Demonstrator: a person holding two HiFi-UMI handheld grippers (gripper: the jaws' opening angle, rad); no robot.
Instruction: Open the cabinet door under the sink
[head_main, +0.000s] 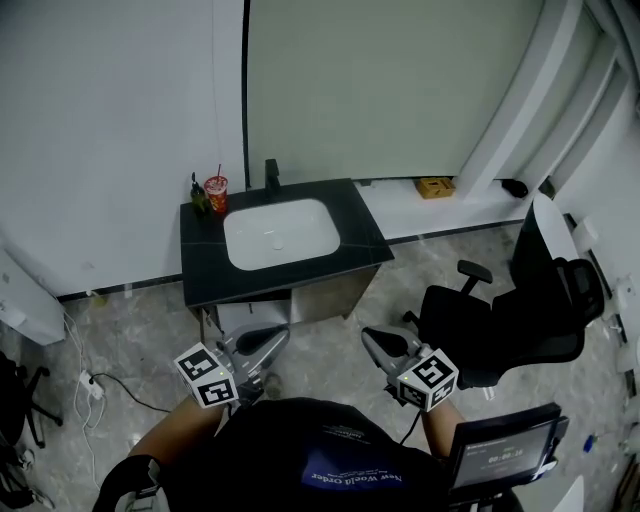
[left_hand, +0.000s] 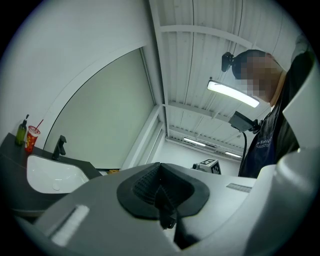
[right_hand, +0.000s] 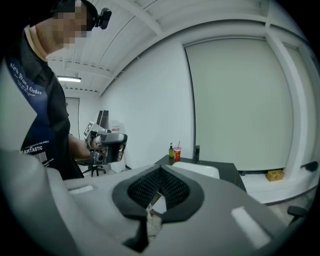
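The sink cabinet (head_main: 322, 296) stands ahead against the wall. It carries a black counter (head_main: 365, 232) with a white basin (head_main: 280, 234); only a strip of the cabinet front shows under the counter's edge. My left gripper (head_main: 281, 336) and right gripper (head_main: 369, 337) hover side by side above the floor, short of the cabinet front and apart from it. Both are shut with nothing held. In the left gripper view the left gripper (left_hand: 160, 194) has its pads together, with the basin (left_hand: 47, 175) at the left. The right gripper (right_hand: 158, 194) is likewise shut, pointing toward the counter (right_hand: 227, 172).
A red cup with a straw (head_main: 215, 190), a green bottle (head_main: 198, 196) and a black faucet (head_main: 271, 174) stand at the counter's back. A black office chair (head_main: 510, 320) is close on the right. Cables and a power strip (head_main: 92, 386) lie on the floor at left. A yellow box (head_main: 435, 187) rests on the white ledge.
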